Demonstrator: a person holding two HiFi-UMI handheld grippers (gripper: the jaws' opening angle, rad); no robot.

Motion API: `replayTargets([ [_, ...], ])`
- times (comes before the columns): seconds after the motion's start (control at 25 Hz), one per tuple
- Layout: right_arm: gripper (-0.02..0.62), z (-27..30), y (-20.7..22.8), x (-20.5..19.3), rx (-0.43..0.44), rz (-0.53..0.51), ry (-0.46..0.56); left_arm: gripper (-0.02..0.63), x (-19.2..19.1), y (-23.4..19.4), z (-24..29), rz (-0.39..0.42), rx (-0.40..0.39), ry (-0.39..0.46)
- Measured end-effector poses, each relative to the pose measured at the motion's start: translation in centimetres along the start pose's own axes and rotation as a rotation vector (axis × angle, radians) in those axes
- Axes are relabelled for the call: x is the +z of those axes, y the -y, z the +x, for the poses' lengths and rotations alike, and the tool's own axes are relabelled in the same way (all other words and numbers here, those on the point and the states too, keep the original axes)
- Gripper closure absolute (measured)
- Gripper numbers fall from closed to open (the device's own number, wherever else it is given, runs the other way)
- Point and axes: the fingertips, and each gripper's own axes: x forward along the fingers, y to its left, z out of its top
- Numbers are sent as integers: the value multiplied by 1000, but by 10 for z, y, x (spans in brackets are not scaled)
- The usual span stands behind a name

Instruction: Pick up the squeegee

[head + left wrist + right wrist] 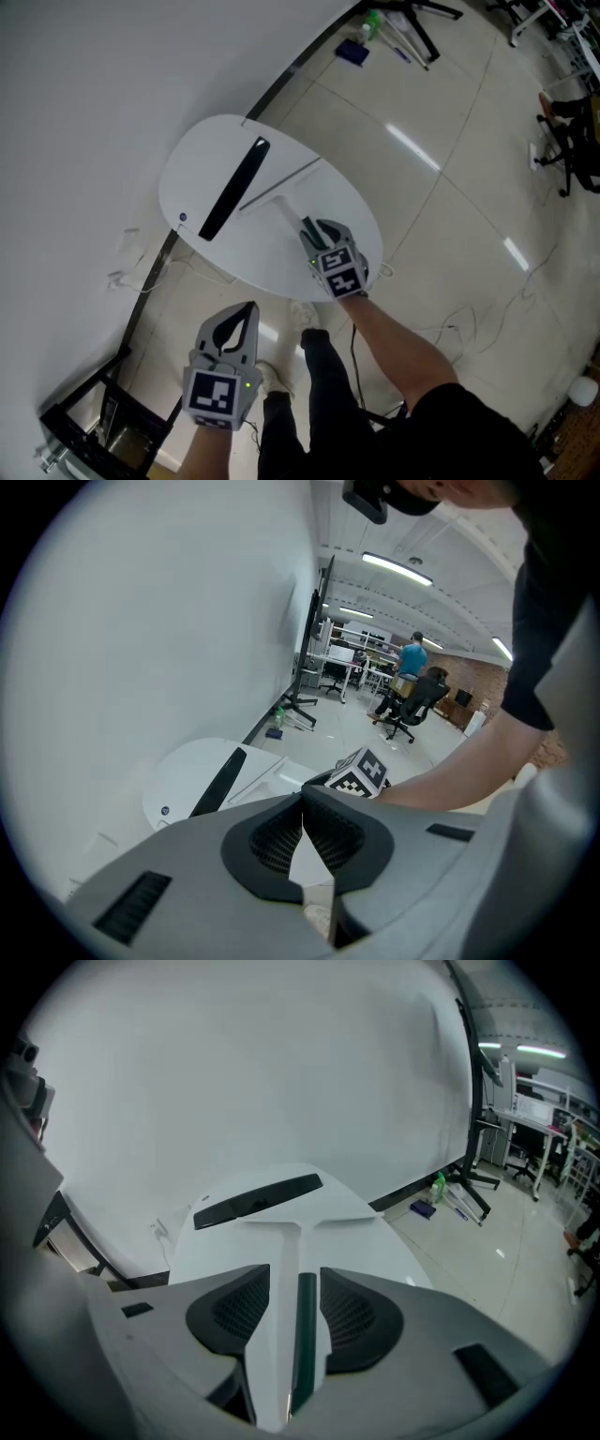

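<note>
White T-shaped squeegee [281, 202], handle clamped in right tongs [312, 231]

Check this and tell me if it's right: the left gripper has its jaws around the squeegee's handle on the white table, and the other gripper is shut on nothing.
Wrong gripper. The right gripper has its jaws around the handle of the squeegee on the white table, as the right gripper view shows; the left gripper is shut on nothing.

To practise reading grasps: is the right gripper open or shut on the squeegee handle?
Shut: the right gripper has both fingers against the squeegee handle, with no gap showing.
</note>
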Motion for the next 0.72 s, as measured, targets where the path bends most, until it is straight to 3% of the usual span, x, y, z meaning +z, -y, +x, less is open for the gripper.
replayTargets([
  [0.2,423,30,5,-14,16,22,-49,614,-5,-9,27,-33,7,-48],
  [0.48,423,49,12,-23,0,43,-81,614,-8,-18,38,-22,-13,-53],
  [0.56,472,50,14,-25,-11,39,-86,614,-10,-20,38,-29,-8,-60],
  [0.72,489,50,15,-26,-20,16,-93,614,-12,-23,34,-39,0,-58],
])
